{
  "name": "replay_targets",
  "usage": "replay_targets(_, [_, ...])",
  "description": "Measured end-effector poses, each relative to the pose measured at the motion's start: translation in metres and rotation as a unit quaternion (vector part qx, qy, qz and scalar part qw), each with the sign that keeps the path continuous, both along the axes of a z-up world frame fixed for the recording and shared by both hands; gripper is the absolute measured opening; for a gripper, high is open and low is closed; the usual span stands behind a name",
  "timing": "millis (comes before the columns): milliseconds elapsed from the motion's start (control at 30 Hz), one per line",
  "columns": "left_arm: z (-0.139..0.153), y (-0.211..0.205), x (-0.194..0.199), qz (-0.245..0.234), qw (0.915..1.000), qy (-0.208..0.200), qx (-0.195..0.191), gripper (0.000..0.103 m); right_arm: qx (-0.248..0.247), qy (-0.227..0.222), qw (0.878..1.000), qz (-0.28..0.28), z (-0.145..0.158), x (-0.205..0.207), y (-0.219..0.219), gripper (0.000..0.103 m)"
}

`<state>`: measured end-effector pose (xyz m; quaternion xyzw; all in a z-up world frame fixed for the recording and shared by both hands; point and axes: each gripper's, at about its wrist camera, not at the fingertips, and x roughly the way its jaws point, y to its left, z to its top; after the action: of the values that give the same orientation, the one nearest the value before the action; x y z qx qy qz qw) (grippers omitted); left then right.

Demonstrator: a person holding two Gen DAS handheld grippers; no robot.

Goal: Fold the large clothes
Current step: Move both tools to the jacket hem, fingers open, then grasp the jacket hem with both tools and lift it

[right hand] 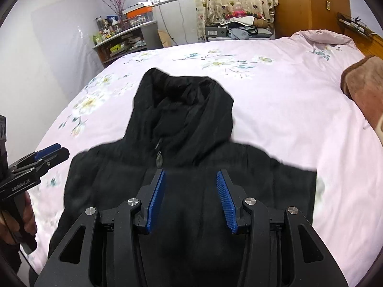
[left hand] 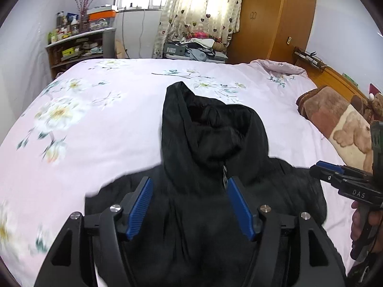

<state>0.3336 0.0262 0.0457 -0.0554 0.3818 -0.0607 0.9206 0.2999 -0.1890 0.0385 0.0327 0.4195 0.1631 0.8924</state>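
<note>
A black hooded jacket lies on the pink flowered bed cover, hood pointing away from me, zip pull near its neck. It also shows in the right wrist view. My left gripper is open and empty, hovering over the jacket's chest; it shows at the left edge of the right wrist view. My right gripper is open and empty above the jacket's chest; it shows at the right edge of the left wrist view.
A brown bear-print blanket lies at the bed's right side by the wooden headboard. A cluttered shelf, a white appliance, a curtain and a wooden wardrobe stand beyond the bed.
</note>
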Motion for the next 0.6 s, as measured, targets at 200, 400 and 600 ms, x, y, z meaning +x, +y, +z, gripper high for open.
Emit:
replay_targets(200, [-0.018,-0.001,0.083,0.006,0.9998,0.020,0.006,0.068,0.002,0.012,1.000,-0.007,-0.013,0.080,0.001,0.045])
replay_targets(400, [-0.049,0.003,0.148,0.030,0.9983,0.049,0.009,0.069,0.007,0.036,0.999,-0.017,-0.034,0.152,0.007,0.045])
replay_targets(600, [-0.071,0.000,0.182,0.028,0.9978,0.059,0.005,0.062,-0.008,0.053,0.998,-0.029,-0.057,0.201,0.014,0.045])
